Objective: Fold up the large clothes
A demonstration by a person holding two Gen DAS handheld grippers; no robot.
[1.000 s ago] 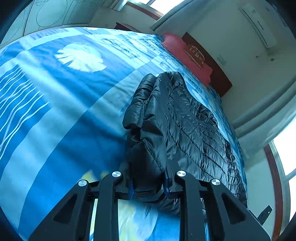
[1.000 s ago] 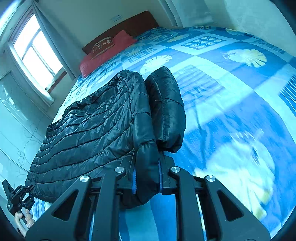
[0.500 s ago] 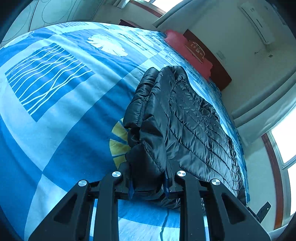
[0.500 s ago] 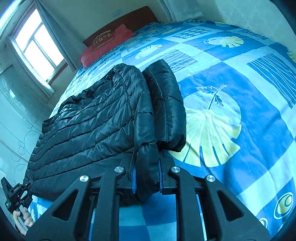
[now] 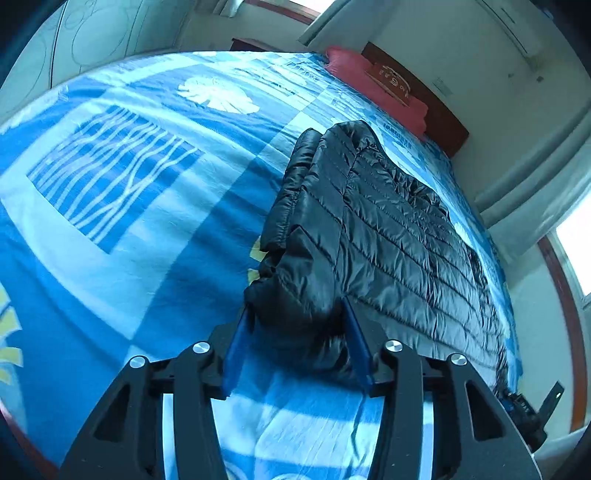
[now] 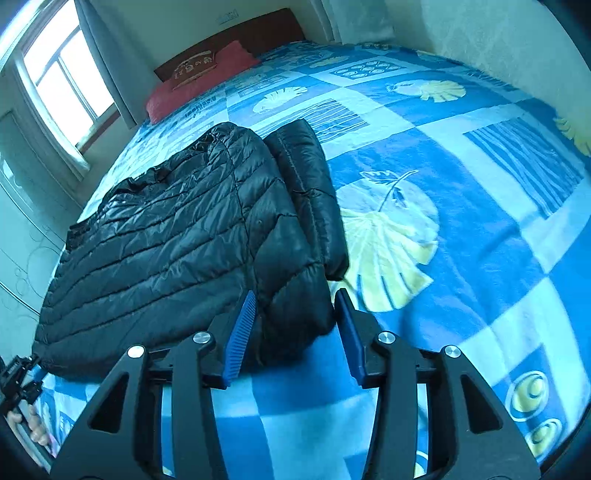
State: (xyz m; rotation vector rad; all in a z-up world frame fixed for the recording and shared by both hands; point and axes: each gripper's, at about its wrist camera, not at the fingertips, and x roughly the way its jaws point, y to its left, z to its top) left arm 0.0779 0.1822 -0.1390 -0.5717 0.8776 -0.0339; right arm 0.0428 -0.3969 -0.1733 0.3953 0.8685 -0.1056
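Both grippers' fingers, left [image 5: 297, 341] and right [image 6: 295, 330], just parted, straddle the jacket [image 5: 388, 236] hem unclamped

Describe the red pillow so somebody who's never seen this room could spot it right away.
Start at the bed with the blue patterned bedspread. Follow it to the far end, where a dark wooden headboard stands. The red pillow lies against it, the only red thing, beyond the black puffer jacket.
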